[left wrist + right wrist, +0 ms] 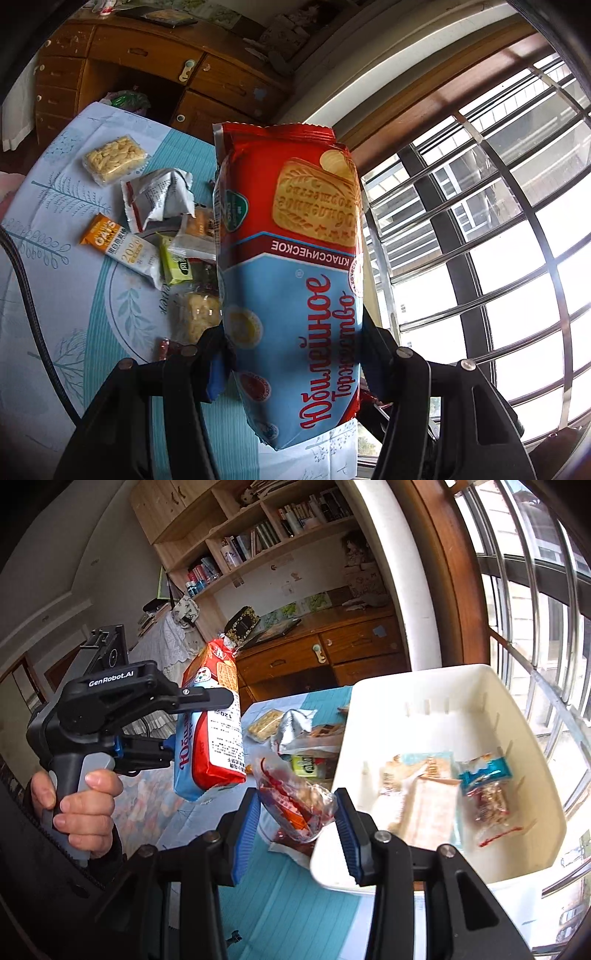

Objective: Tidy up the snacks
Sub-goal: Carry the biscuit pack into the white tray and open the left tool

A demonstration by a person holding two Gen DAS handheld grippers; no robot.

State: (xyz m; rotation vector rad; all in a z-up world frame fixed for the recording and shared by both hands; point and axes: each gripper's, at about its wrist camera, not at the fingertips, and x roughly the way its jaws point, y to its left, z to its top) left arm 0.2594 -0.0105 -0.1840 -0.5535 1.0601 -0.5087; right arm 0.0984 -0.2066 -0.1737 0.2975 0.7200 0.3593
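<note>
Biscuits first: the left gripper (295, 354) is clamped on a tall red-and-blue biscuit packet (291, 266), its black fingers pressing the lower part of the pack from both sides, so the packet stands nearly upright in the air above the table. From the right wrist view the same gripper (207, 720) shows side-on, with a hand (79, 805) wrapped round its grey handle and the biscuit packet (212, 723) tilted slightly, its sealed top towards the wooden desk behind. The right gripper (297, 823) is closed on a clear crinkled snack bag with red printing (295, 801), the blue pads touching the plastic on either side; the bag hangs just beside the near left wall of a white plastic basket (436, 686). Inside the basket lie a pale beige wrapped snack (424, 801), a small pack with a blue label (484, 775) and, just below it, a clear pack with reddish contents (491, 805). Loose snacks remain on the blue leaf-patterned tablecloth (55, 192): a clear pack of puffed yellow pieces (114, 158), a crumpled silver wrapper (159, 199), an orange OATS bar (118, 247) and a green packet (177, 266), all close together. Beyond the table stand a wooden desk with drawers (147, 62) and a barred window (480, 229).
</note>
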